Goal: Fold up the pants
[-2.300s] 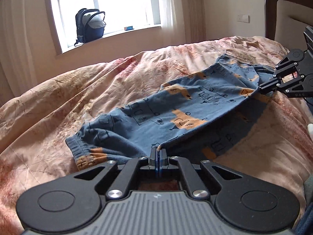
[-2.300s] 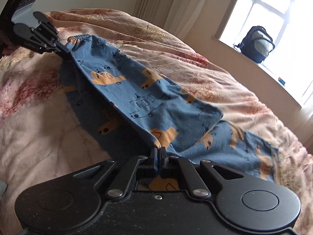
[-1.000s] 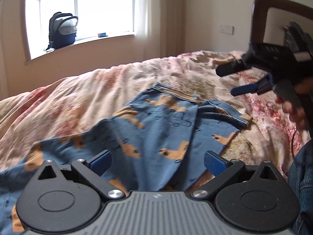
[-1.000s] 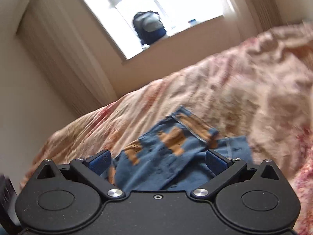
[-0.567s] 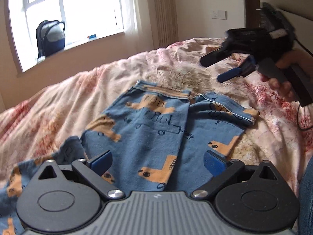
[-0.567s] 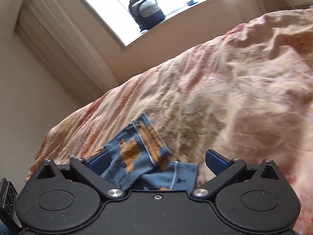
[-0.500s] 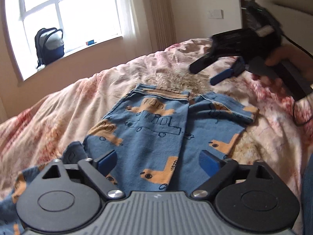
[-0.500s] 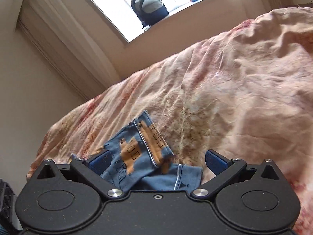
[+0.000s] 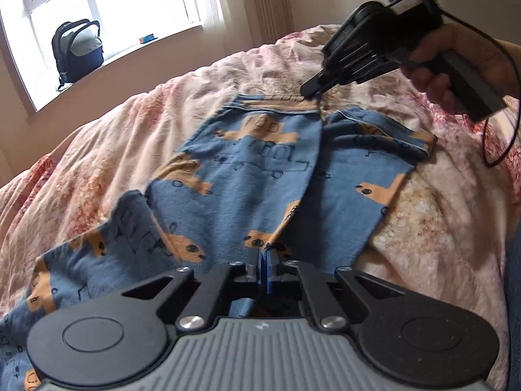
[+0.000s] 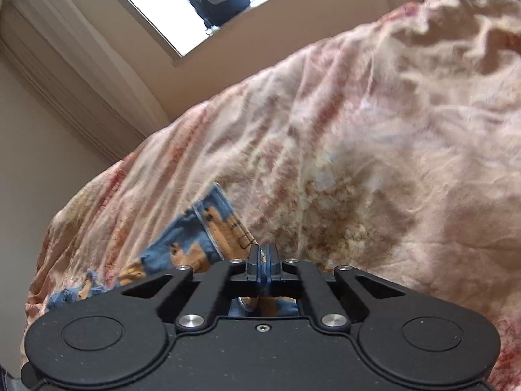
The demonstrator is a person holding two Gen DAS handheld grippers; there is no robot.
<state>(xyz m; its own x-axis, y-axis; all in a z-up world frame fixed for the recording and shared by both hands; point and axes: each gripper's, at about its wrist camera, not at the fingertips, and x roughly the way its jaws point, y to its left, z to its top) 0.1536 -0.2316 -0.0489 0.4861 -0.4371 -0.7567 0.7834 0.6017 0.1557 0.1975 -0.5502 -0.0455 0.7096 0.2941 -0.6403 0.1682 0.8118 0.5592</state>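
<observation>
1. pants, blue with orange vehicle prints, lie partly folded on a pink and cream floral quilt that covers the bed.
2. far left in the left wrist view, a dark backpack sits on the window sill, well apart from the pants.
3. the left gripper points down at the near edge of the pants; its jaws are pinched together on a fold of the blue cloth.
4. the right gripper, held by a hand, meets the far waistband corner where the two cloth layers join.
5. in the right wrist view the right gripper has its jaws clamped tight on that orange-printed hem of the pants, with the quilt spreading beyond.
</observation>
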